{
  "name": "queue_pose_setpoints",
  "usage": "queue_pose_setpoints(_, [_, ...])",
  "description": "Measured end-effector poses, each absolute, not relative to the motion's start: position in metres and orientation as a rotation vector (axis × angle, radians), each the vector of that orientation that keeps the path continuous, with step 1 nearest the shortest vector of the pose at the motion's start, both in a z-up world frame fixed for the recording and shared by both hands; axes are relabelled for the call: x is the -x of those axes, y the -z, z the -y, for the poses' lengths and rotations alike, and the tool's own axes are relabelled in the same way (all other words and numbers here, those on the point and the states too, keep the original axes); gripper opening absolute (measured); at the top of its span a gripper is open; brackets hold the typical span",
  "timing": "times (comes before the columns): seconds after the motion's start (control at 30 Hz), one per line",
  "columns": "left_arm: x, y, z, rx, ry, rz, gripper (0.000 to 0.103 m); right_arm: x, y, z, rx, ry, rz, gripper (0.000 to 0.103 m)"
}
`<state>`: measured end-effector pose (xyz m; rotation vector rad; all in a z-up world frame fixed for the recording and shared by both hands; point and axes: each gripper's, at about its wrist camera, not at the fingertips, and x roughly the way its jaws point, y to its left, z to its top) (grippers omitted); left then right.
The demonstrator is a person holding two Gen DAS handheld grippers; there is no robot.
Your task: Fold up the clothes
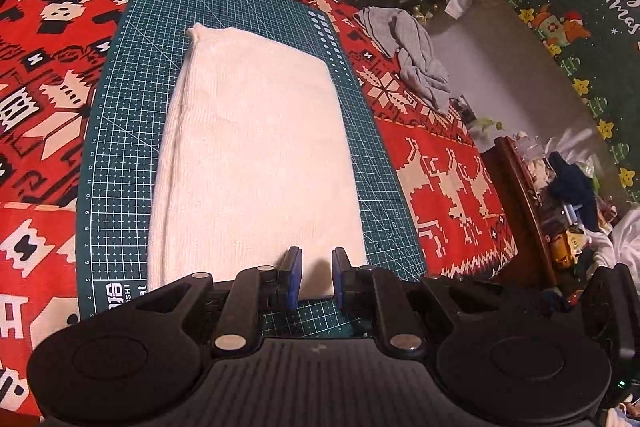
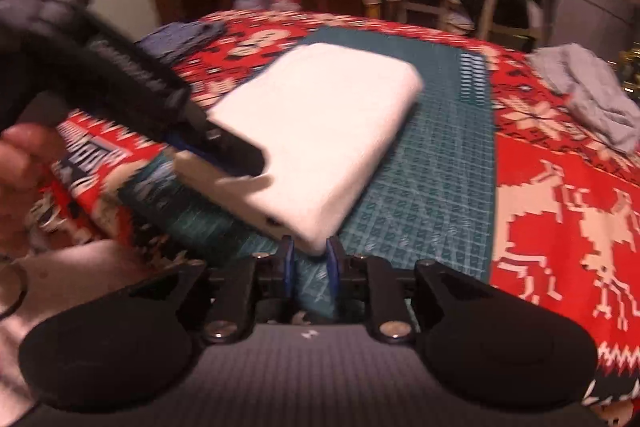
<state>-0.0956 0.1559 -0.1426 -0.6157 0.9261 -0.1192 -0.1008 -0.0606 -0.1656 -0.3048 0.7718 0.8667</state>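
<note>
Left gripper hovering part-open at white garment's near end, long axis running away; right gripper part-open beside corner.

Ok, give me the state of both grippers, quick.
Left gripper: open, holding nothing, fingertips at the near edge of the folded white garment.
Right gripper: open, holding nothing, fingertips either side of the garment's near corner.

One white folded cloth, one cutting mat, two claws.
</note>
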Motion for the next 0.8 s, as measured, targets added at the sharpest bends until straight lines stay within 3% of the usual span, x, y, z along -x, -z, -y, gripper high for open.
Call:
queue_pose_setpoints(0.23, [0.095,0.146,-0.156,0.626,0.121,-0.924,0.015,0.107,0.170,0.049,0.303,-0.799,-0.761,0.019])
queue_pose_setpoints(0.3, [0.094,0.146,-0.154,0.622,0.122,-0.925,0.015,0.110,0.171,0.046,0.304,-0.781,-0.757,0.008])
queue_pose_setpoints(0.37, [0.094,0.147,-0.153,0.623,0.123,-0.924,0.015,0.112,0.172,0.042,0.306,-0.764,-0.753,0.006])
queue_pose_setpoints(0.63, [0.093,0.151,-0.148,0.630,0.137,-0.928,0.015,0.102,0.169,0.055,0.147,-0.829,-0.854,0.005])
queue_pose_setpoints(0.8, [0.094,0.151,-0.149,0.643,0.141,-0.929,0.015,0.110,0.166,0.054,0.205,-0.863,-0.851,0.005])
